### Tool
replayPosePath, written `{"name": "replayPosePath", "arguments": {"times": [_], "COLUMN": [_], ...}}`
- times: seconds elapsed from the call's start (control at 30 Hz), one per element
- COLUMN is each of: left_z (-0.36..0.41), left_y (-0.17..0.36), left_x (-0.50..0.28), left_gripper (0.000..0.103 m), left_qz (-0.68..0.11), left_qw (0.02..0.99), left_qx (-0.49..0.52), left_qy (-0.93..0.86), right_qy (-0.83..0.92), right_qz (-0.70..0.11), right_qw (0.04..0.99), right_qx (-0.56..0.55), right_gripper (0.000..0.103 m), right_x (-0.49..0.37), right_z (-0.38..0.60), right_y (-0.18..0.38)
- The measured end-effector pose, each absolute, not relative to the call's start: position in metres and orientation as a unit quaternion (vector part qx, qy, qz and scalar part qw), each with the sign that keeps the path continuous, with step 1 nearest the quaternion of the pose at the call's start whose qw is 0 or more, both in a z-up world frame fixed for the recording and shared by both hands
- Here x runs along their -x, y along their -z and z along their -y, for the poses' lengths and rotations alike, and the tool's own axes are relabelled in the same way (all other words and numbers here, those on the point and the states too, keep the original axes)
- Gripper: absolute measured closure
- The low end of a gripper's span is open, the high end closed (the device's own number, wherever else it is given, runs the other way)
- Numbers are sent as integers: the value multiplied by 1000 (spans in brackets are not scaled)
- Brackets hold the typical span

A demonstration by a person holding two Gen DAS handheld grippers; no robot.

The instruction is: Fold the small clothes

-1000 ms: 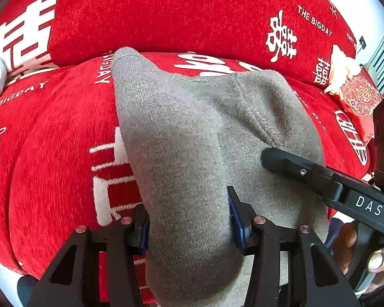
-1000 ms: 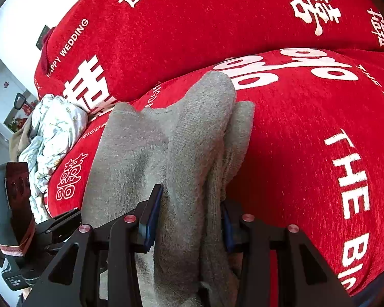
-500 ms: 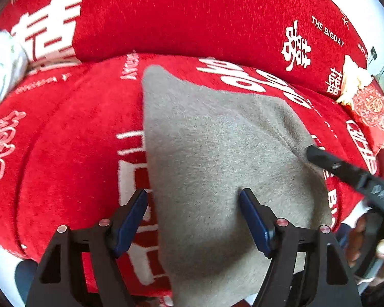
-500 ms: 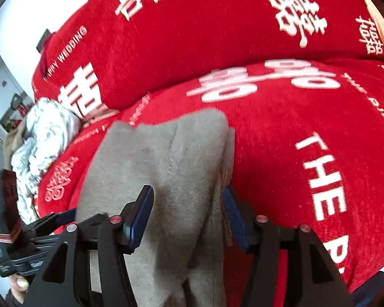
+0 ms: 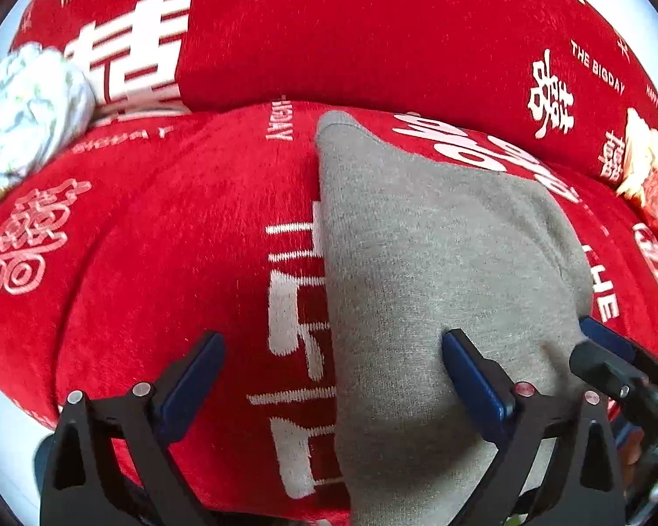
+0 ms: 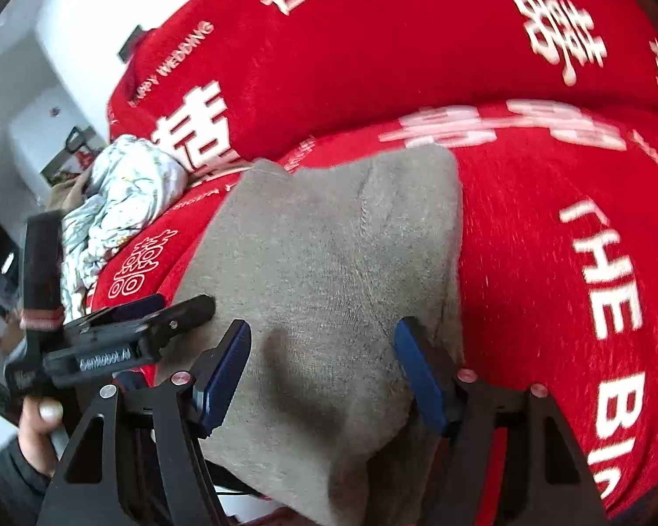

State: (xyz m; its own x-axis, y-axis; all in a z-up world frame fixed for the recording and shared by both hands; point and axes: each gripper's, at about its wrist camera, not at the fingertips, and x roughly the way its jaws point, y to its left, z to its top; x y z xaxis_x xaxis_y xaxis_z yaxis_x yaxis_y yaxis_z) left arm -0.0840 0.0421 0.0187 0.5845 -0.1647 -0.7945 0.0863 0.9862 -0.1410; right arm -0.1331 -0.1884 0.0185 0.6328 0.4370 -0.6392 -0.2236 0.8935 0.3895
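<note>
L wrist: my left gripper (image 5: 331, 377) is spread wide, nothing held. Grey garment (image 5: 438, 289) lies flat on the red sofa cover (image 5: 162, 263), running from 12 o'clock to 6, its left edge between my fingers, right blue pad (image 5: 476, 383) over the cloth. Right gripper tip pokes in at 3 o'clock. Crumpled white floral cloth (image 5: 26, 122) at 10 o'clock, well apart.

R wrist: my right gripper (image 6: 322, 377) is wide too, holding nothing, both pads over the grey garment (image 6: 337, 271). Garment fills centre, its far edge at 12. Left gripper (image 6: 188, 307) at 9 o'clock, tip touching the garment's left edge; can't tell its gap here. Floral cloth (image 6: 118, 193) at 10.
</note>
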Motion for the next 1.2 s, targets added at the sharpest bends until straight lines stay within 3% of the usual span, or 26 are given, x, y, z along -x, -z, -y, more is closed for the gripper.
{"name": "replayPosePath", "arguments": {"times": [0.2, 0.33, 0.43, 0.6, 0.77, 0.87, 1.03, 1.2], "left_z": [-29, -14, -17, -17, -16, -15, -12, -18], "left_y": [-45, -34, -22, -29, -30, -41, -68, -88], "left_x": [68, 23, 5, 40, 85, 107, 134, 159], "left_gripper": [3, 3, 2, 2, 2, 2, 2, 2], "left_qz": [-426, -467, -494, -464, -436, -410, -370, -326], "left_qw": [902, 883, 867, 882, 896, 908, 926, 945], "left_qx": [14, -30, 0, -8, -19, -22, -2, 29], "left_qy": [78, 48, 64, 77, 82, 80, 79, 27], "right_qy": [-181, -182, -174, -224, -212, -167, -87, -84], "right_qz": [-378, -430, -441, -402, -377, -412, -333, -303], "right_qw": [902, 869, 863, 874, 896, 891, 938, 949], "right_qx": [-104, -163, -175, -157, -97, -85, -33, 11], "right_gripper": [30, 27, 27, 26, 23, 23, 21, 20], "right_x": [109, 54, 38, 98, 160, 180, 210, 220], "right_z": [181, 195, 200, 189, 189, 196, 196, 172], "right_y": [-48, -32, -25, -34, -7, 3, -28, -53]}}
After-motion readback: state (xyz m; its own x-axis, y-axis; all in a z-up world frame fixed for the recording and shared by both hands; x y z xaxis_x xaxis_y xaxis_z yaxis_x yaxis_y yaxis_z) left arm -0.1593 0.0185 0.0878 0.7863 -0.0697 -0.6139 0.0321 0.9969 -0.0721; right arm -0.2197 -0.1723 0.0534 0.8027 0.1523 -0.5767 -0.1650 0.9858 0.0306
